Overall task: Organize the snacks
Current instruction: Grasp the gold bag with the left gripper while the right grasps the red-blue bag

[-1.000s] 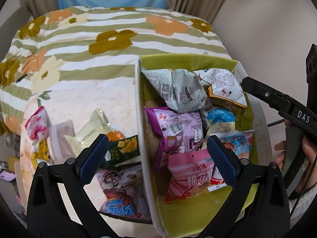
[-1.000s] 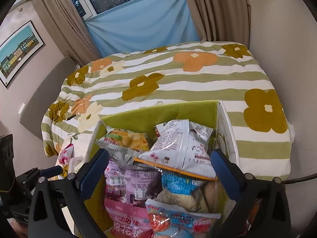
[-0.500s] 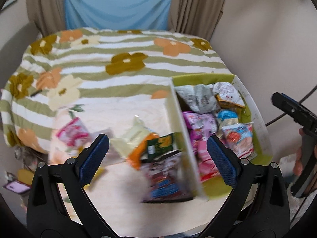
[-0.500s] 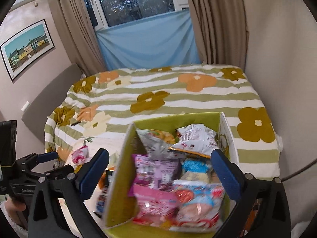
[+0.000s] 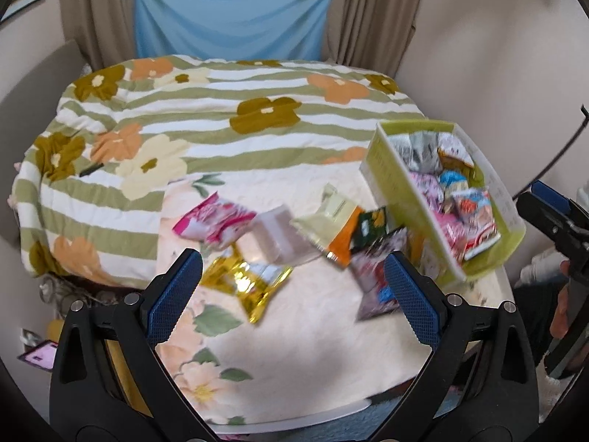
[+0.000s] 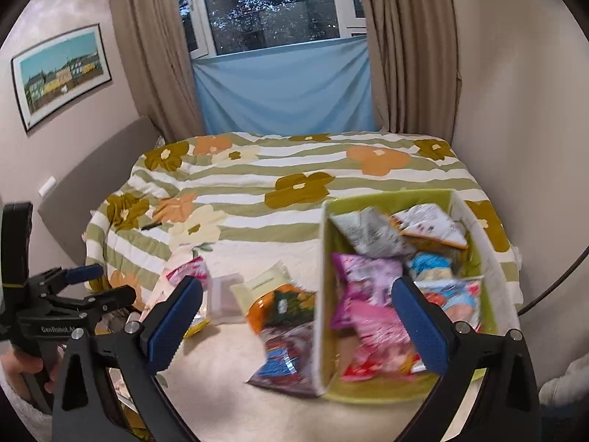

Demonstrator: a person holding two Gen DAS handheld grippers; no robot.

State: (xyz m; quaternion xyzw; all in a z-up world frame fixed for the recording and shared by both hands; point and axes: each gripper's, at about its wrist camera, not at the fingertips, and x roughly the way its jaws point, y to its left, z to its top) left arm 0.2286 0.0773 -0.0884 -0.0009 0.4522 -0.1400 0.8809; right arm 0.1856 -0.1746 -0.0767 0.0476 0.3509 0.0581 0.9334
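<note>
A green storage box [image 5: 386, 164] [image 6: 383, 390] sits on the bed at the right, filled with several snack packets. Loose packets lie on the cream blanket to its left: a pink one [image 5: 211, 221] [image 6: 187, 270], a gold one [image 5: 250, 285], a pale white one [image 5: 278, 239], an orange-and-cream one [image 5: 337, 221] [image 6: 272, 293] and a dark one [image 5: 379, 276] [image 6: 285, 359] against the box wall. My left gripper [image 5: 292, 287] is open and empty, held above the loose packets. My right gripper [image 6: 294, 316] is open and empty, above the box's left wall.
A green-striped flowered quilt [image 5: 221, 110] covers the bed behind the cream blanket [image 5: 294, 350]. Walls stand close on the right, curtains [image 6: 401, 48] and a window at the back. The bed's front edge is near. Clutter lies on the floor at the lower left [image 5: 36, 353].
Both grippers have pulled back and up from the box, so the whole bed is in view. The left view has swung left toward the loose packets. Both stayed open.
</note>
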